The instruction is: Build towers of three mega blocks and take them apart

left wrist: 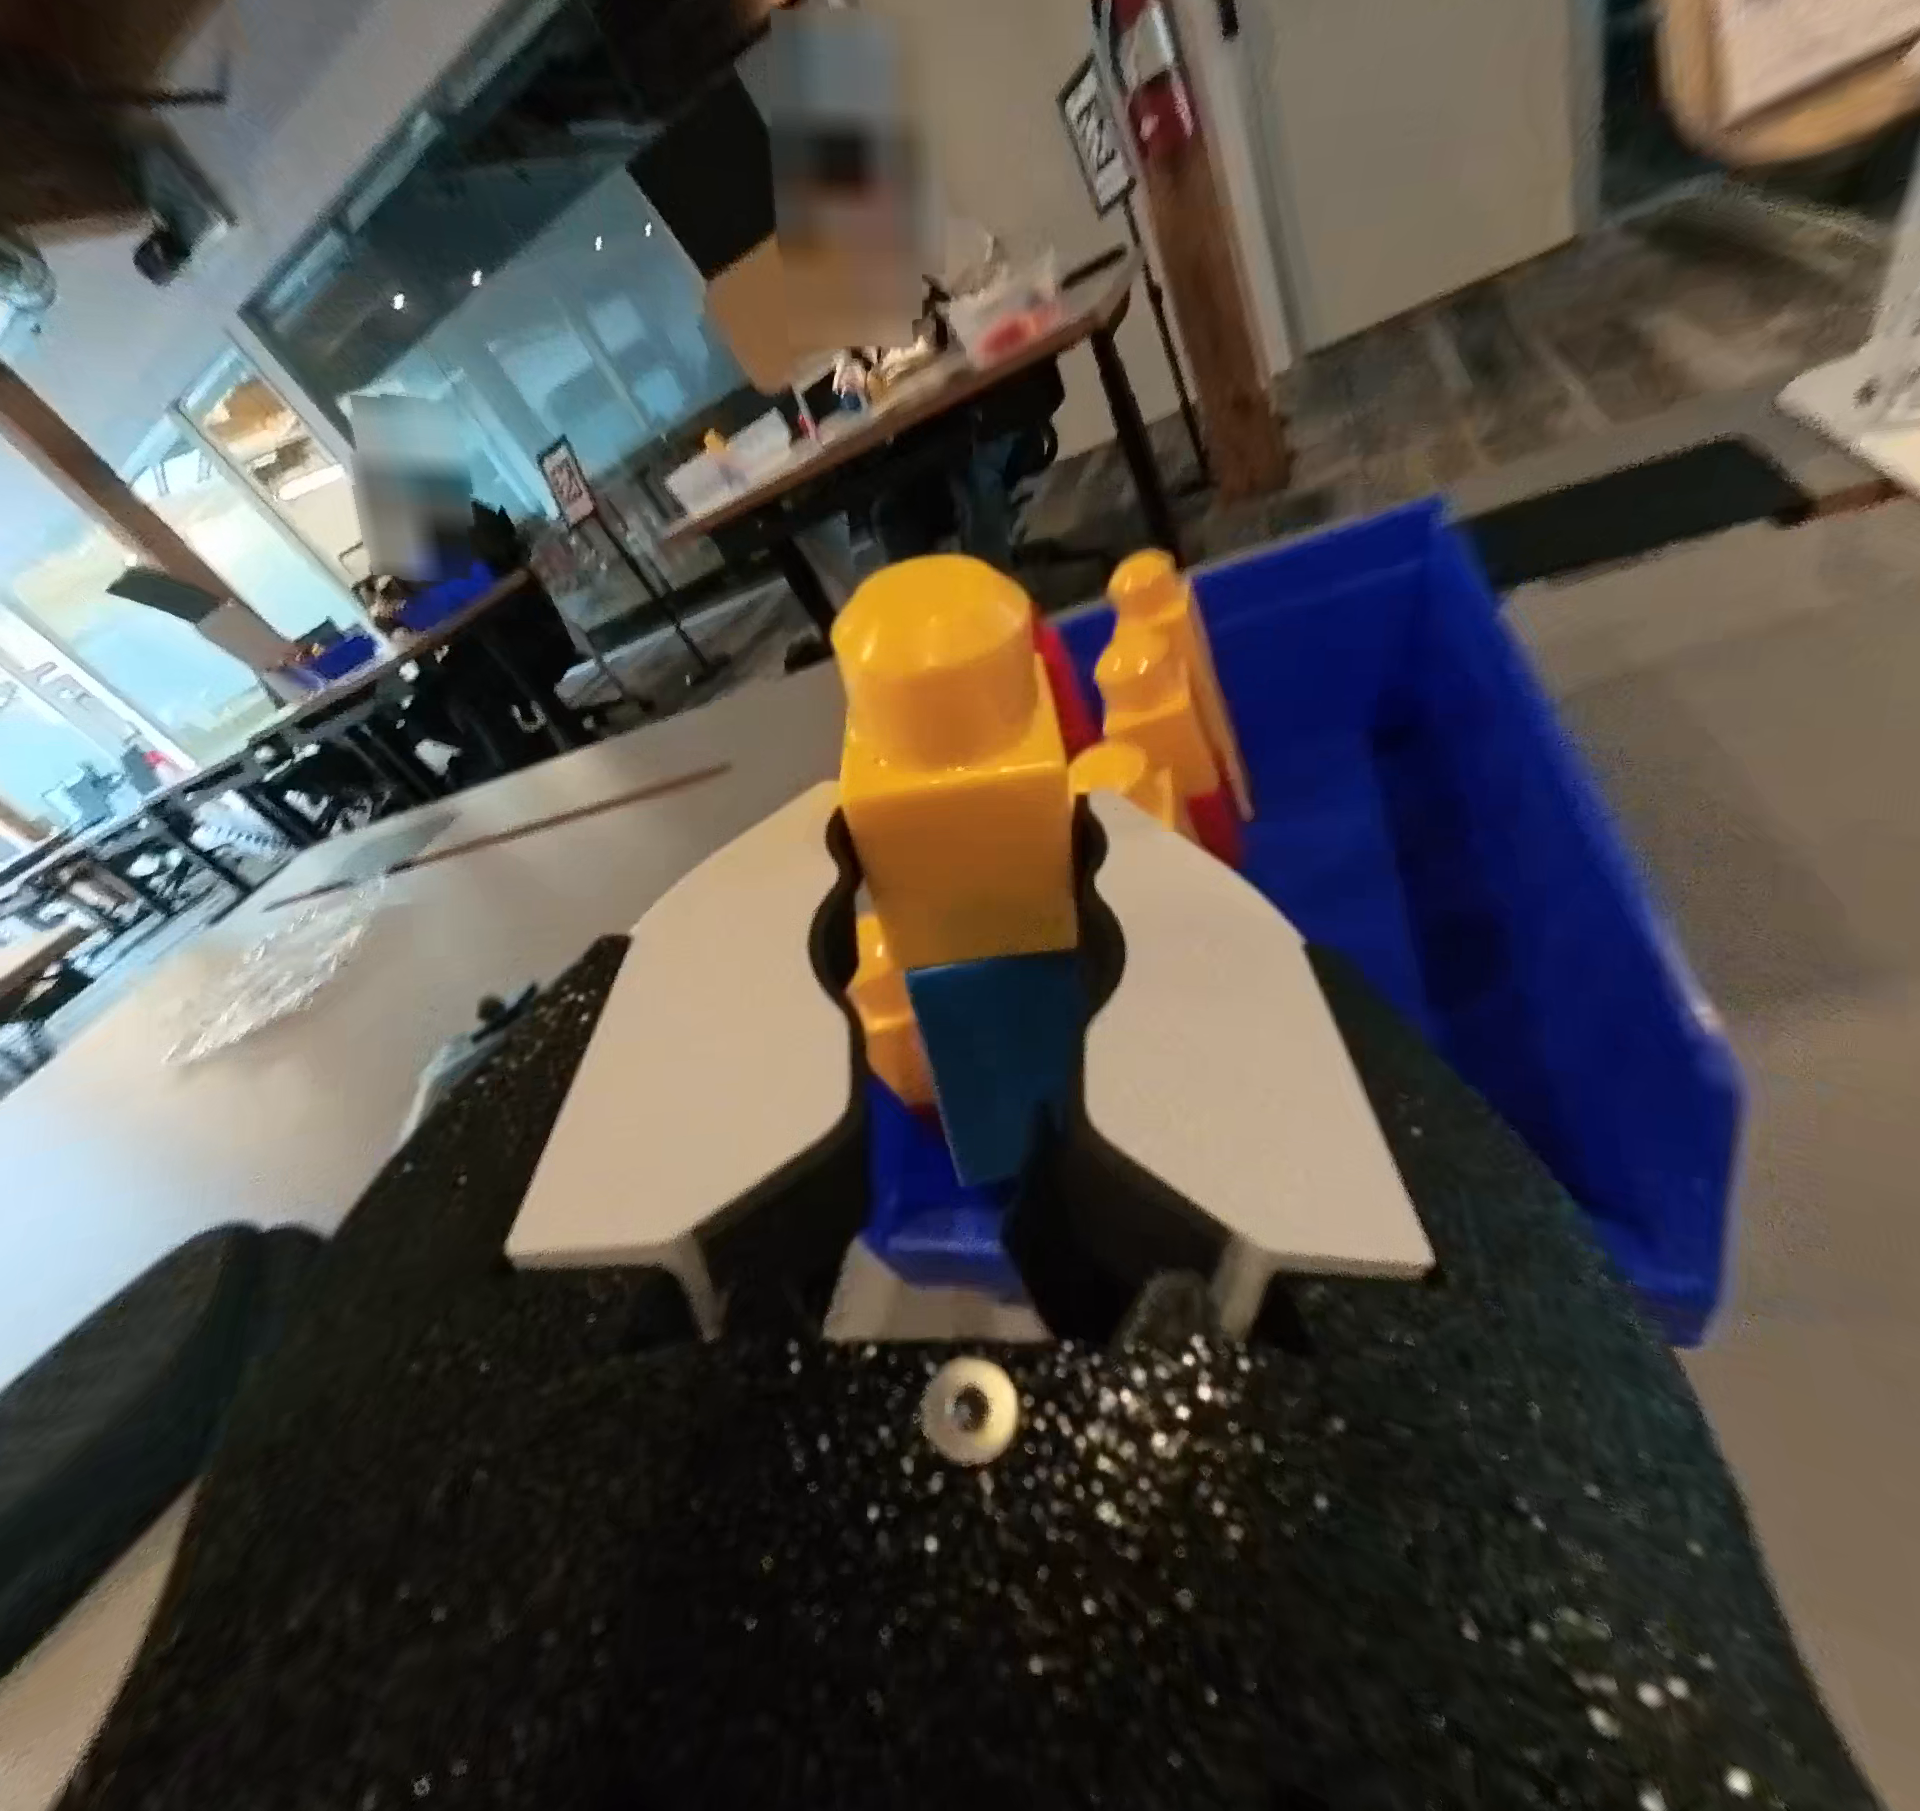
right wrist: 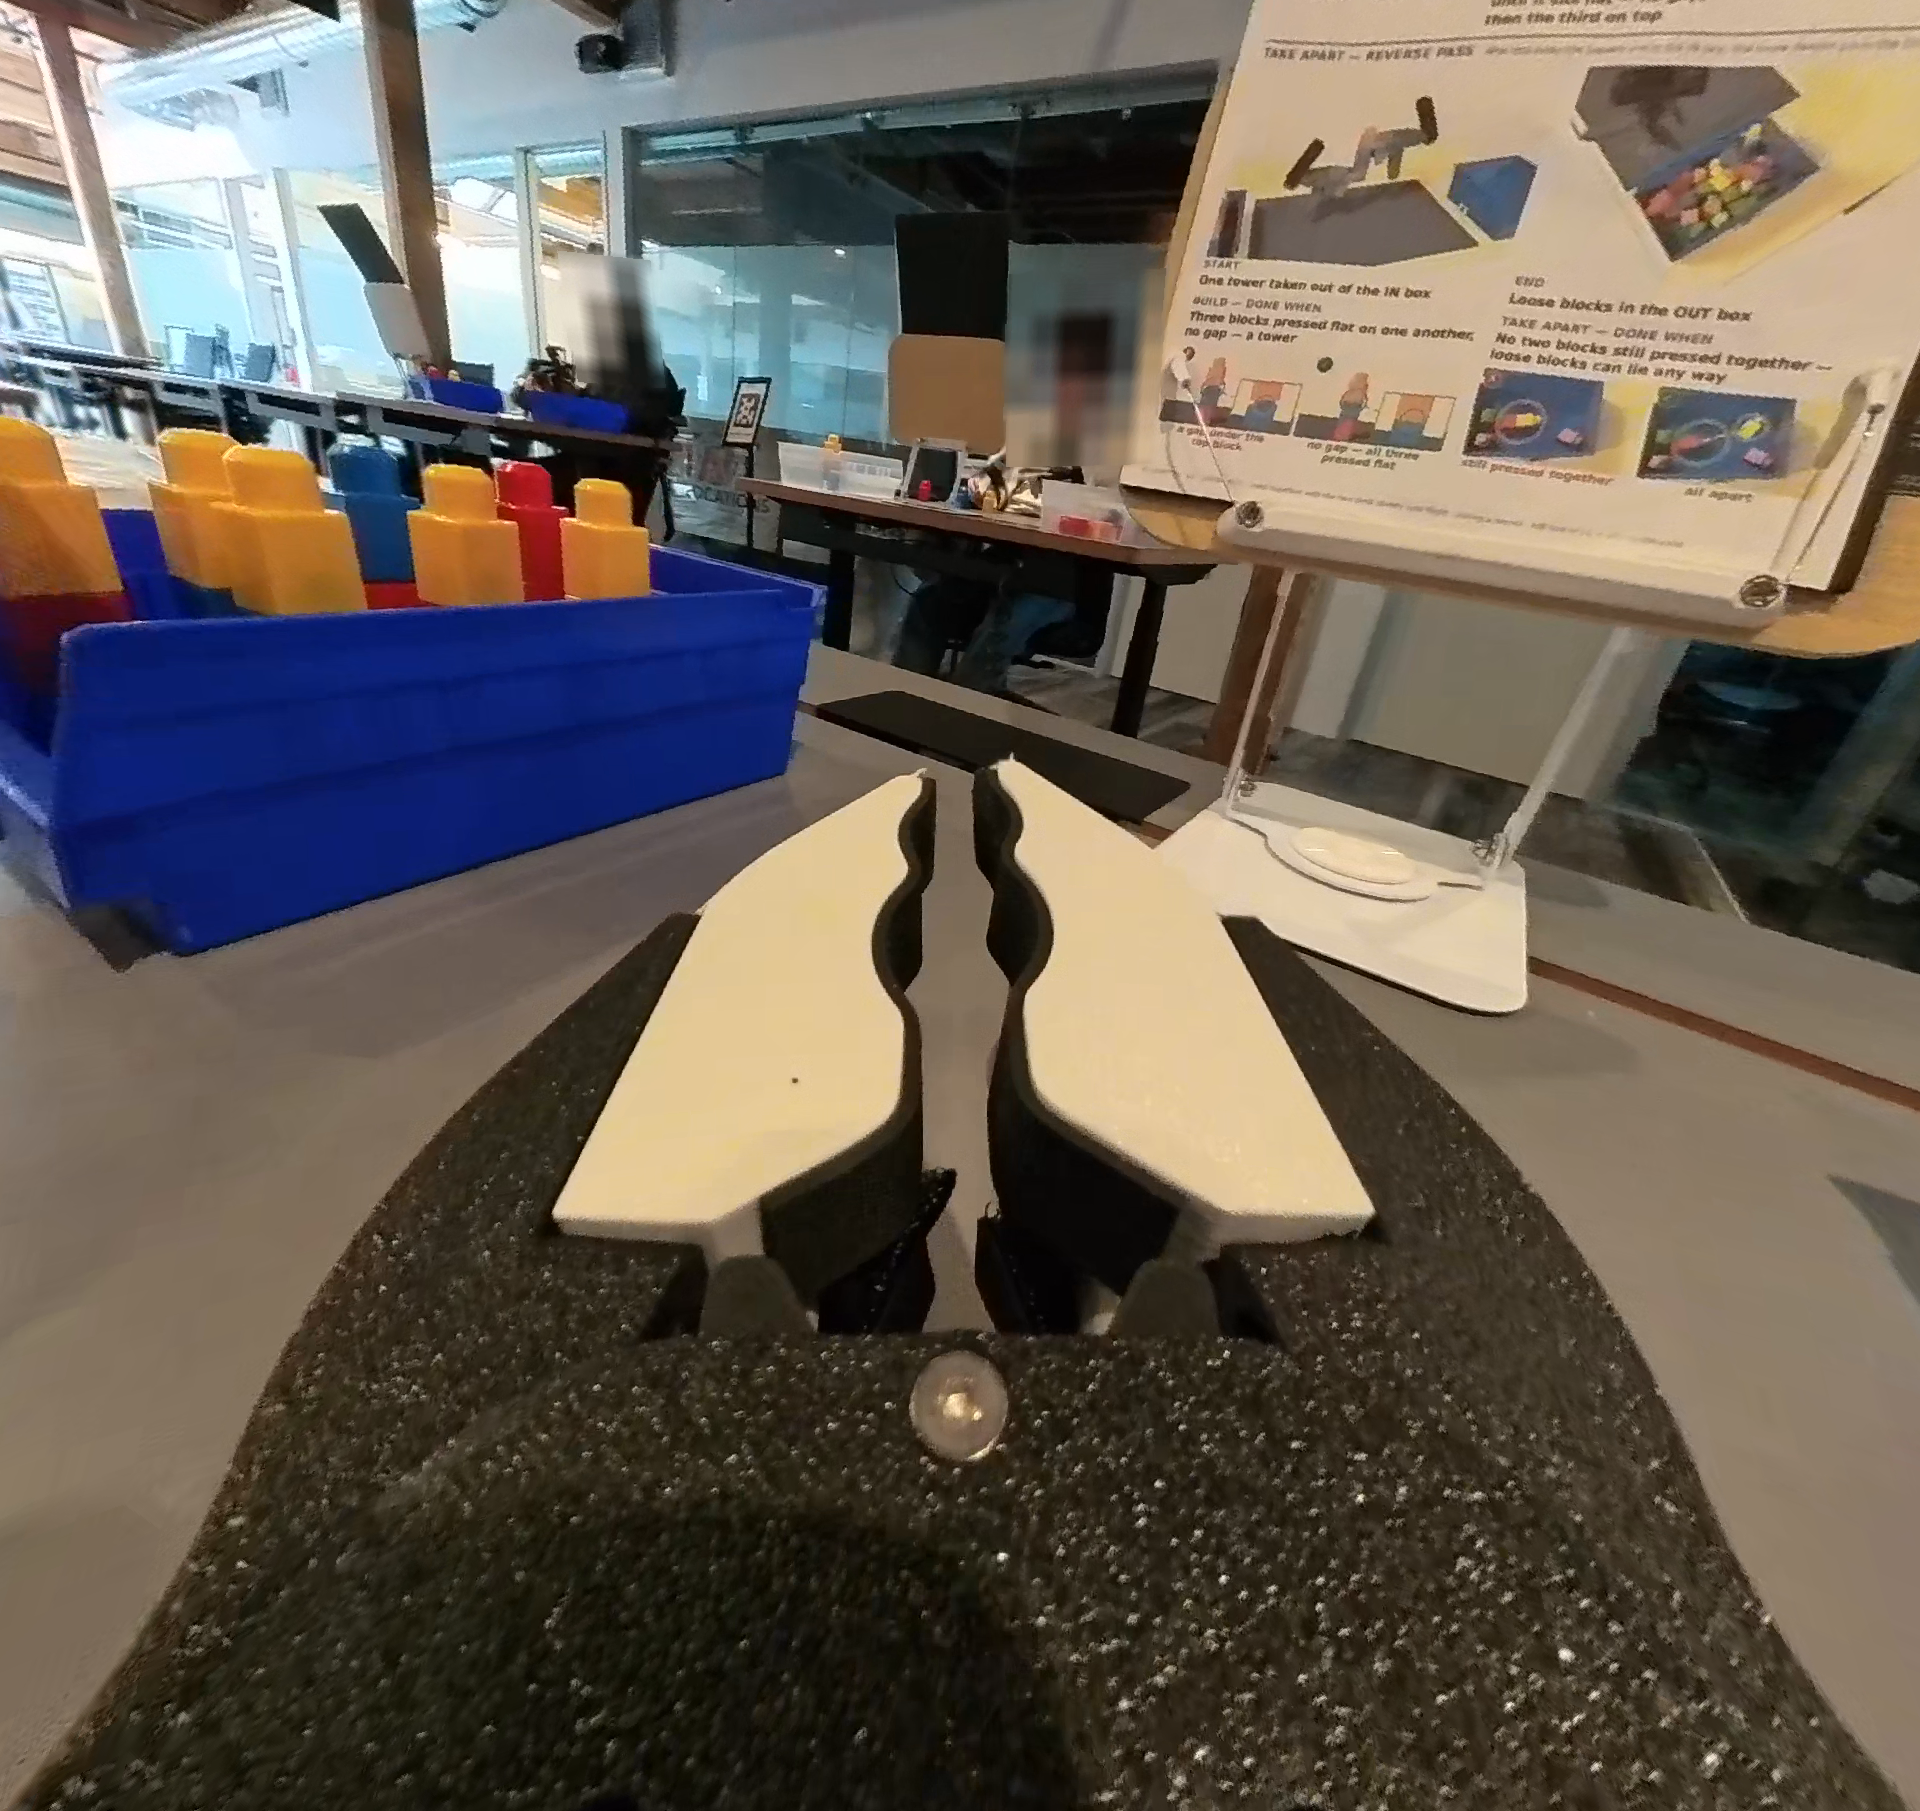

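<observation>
Left wrist view: left hand-held gripper (left wrist: 961, 826) clamped on a yellow mega block (left wrist: 956, 826), both white fingers (left wrist: 727, 1013) pressing its sides. Single round stud pointing up and away from the camera. Directly beneath, joined to it, a blue block (left wrist: 987, 1065), tilted with the yellow one. Whole stack held above the near end of a blue bin (left wrist: 1558, 930), which sits on the grey counter (left wrist: 208, 1086). Behind the held stack, inside the bin, more standing blocks (left wrist: 1153, 701), yellow over red. Whether a third block hangs below the blue one, hard to tell.

Right wrist view: right hand-held gripper (right wrist: 954, 795) nearly closed, only a narrow slit between the wavy dark pads, nothing between them. Held low over the grey counter (right wrist: 312, 1086), touching nothing. Seen here only: the blue bin (right wrist: 416, 722) from its long side, off to the left, crowded with upright towers (right wrist: 281, 535), mostly yellow tops, one blue top (right wrist: 364, 478), one red top (right wrist: 525, 504), red blocks lower down. Also here only: an illustrated instruction sheet (right wrist: 1558, 255) on a white stand (right wrist: 1351, 868) to the right, and a black mat (right wrist: 997, 748) beyond the fingertips. Left hand-held gripper and its stack not visible from this side.
</observation>
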The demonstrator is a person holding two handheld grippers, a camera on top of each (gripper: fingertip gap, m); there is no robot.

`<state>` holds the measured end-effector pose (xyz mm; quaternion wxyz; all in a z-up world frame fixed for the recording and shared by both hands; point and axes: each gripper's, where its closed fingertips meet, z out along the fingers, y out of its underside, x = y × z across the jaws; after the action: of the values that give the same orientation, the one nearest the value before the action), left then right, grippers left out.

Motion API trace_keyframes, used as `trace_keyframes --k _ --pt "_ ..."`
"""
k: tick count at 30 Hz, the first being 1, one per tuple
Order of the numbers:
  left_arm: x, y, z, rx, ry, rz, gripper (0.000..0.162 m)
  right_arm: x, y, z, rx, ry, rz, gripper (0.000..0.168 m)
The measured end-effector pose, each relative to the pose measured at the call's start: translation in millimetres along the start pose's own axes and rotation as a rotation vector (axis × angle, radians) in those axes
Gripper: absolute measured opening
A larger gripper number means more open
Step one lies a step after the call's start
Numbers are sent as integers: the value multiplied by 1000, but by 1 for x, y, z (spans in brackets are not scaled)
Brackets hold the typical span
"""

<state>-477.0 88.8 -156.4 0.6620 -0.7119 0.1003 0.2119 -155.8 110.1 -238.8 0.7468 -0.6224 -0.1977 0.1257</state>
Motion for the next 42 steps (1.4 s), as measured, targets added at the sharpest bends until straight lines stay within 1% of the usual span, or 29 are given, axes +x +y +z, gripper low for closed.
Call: trace_keyframes --k 2,5,8,10,12,15,17,19,22,24,26,29,34,35,38,40,41,42 --pt "11 -25 -5 69 41 -17 38 2 0 -1 2 -1 2 7" --pt "45 -62 -8 155 166 1 38 5 -2 -3 8 -4 0 7" --pt "95 -93 -8 220 346 85 38 11 -4 -6 22 -3 -1 7" --pt "128 -106 -7 238 448 135 38 15 -7 -7 33 -6 -4 8" --pt "167 -116 -11 265 598 200 38 18 -13 -9 56 -37 -24 9" --pt "216 -127 -19 320 804 268 38 22 -33 -16 113 -115 -81 13" --pt "244 -127 -27 348 943 346 37 20 -48 -24 137 -234 -92 15" --pt "268 -123 -39 366 1101 417 37 21 -63 -32 147 -349 -92 31" --pt "293 -117 -63 390 1325 467 37 19 -84 -42 146 -541 -97 52" --pt "304 -114 -75 388 1427 483 37 14 -90 -45 101 -658 -138 56" --pt "310 -110 -81 360 1487 496 37 8 -89 -46 47 -749 -183 60" --pt "316 -105 -86 326 1543 518 37 2 -84 -43 1 -812 -222 61" --pt "319 -106 -89 318 1574 508 37 -8 -72 -44 -52 -896 -239 48" --pt "319 -105 -87 307 1563 516 37 -8 -73 -44 -44 -899 -249 35" --pt "322 -109 -84 309 1550 493 37 -5 -76 -42 -14 -884 -267 34" --pt "323 -117 -81 321 1523 432 37 0 -80 -41 5 -866 -248 34" --pt "323 -121 -76 326 1491 401 40 4 -83 -39 23 -844 -240 34" --pt "322 -124 -72 329 1464 385 51 9 -85 -38 40 -825 -231 33"
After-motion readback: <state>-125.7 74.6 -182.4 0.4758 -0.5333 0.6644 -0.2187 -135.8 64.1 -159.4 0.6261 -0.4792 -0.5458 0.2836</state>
